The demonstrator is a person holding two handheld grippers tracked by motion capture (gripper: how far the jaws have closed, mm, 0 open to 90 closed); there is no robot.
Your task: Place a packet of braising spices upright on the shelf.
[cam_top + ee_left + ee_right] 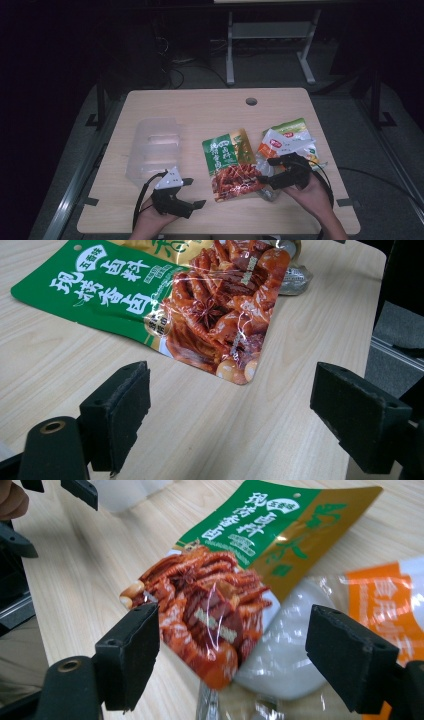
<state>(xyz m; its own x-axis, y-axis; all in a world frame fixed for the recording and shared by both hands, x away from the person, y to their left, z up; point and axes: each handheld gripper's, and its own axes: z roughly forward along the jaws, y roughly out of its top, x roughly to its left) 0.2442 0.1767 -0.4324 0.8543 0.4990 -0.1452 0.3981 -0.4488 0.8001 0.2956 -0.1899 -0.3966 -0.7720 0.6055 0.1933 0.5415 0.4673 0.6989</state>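
Packet (231,165) of braised food, green and gold at its far end, red and brown at its near end, lying flat on the wooden tabletop (210,107) near the middle, a little toward the person's side. Printed with white characters on the green band; star anise and glossy brown pieces pictured below, seen close in the left gripper view (200,305) and the right gripper view (215,595).

Right tool (265,179) held low at the packet's near right corner, jaws spread wide and released, gripping nothing; in its own view (230,655) the red end of the packet lying between and just beyond the two black pads, not pressed by either. Whether a pad touches the film cannot be told.

Left tool (195,192) resting near the tabletop's front edge, left of the packet and apart from it, jaws likewise wide and released; in its own view (230,415) bare wood between the pads, the packet's near corner just ahead.

Orange and white sachet (280,145) and a green-topped sachet (295,127) overlapping to the right of the packet, partly under the right hand (312,192). Crumpled clear wrapper (270,192) just beside the packet's lower right corner. Clear plastic tray (155,147) to the left, well apart from the packet. Round cable hole (251,101) near the far edge.
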